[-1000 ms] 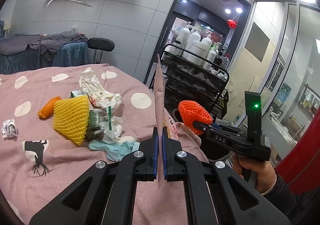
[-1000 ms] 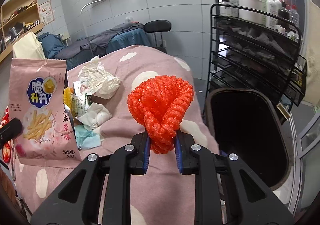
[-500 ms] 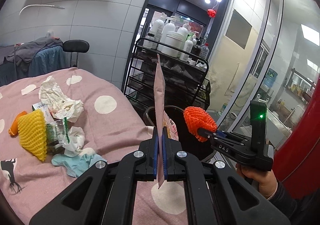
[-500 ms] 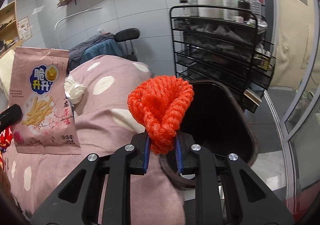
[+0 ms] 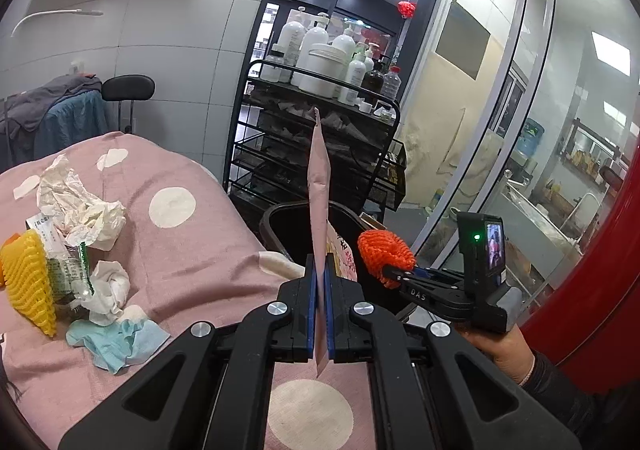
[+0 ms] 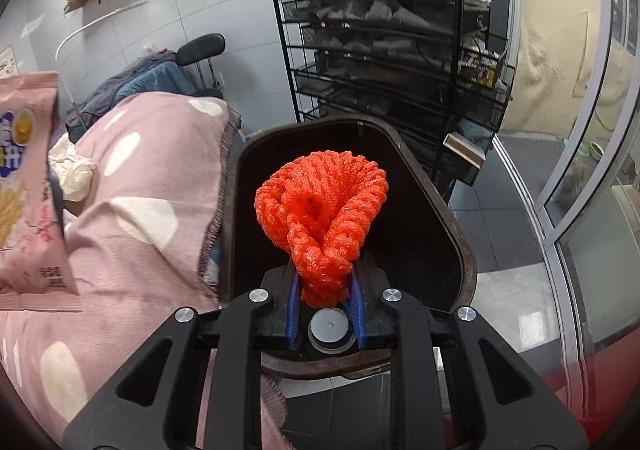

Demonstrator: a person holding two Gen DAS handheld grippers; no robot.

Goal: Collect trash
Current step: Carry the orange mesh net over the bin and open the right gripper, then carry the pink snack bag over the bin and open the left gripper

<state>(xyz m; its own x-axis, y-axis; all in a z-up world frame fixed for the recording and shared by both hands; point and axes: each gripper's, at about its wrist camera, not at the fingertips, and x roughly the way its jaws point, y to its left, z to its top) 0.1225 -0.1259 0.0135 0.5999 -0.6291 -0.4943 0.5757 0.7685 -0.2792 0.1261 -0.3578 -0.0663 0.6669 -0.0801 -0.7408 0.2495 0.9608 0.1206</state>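
My left gripper [image 5: 319,282] is shut on a pink snack bag [image 5: 319,186], held upright and edge-on above the bed's edge. The bag also shows at the left of the right wrist view [image 6: 28,186]. My right gripper [image 6: 325,286] is shut on an orange foam fruit net [image 6: 322,206] and holds it over the open mouth of a dark trash bin [image 6: 452,234]. In the left wrist view the net [image 5: 386,252] and right gripper [image 5: 394,272] hang beside the bin [image 5: 280,216]. More trash lies on the pink bed: crumpled paper [image 5: 80,206], a yellow foam net [image 5: 28,282], blue tissue [image 5: 118,336].
A black wire rack [image 6: 380,50] with white bottles [image 5: 320,50] stands just behind the bin. The pink polka-dot bedcover [image 5: 192,250] runs along the bin's left side. A glass partition [image 5: 520,130] is at the right. A black chair [image 5: 128,84] stands at the far wall.
Both grippers have swung right, away from the trash pile. The orange net has moved from over the bed to above the bin mouth. Both holds are unchanged.
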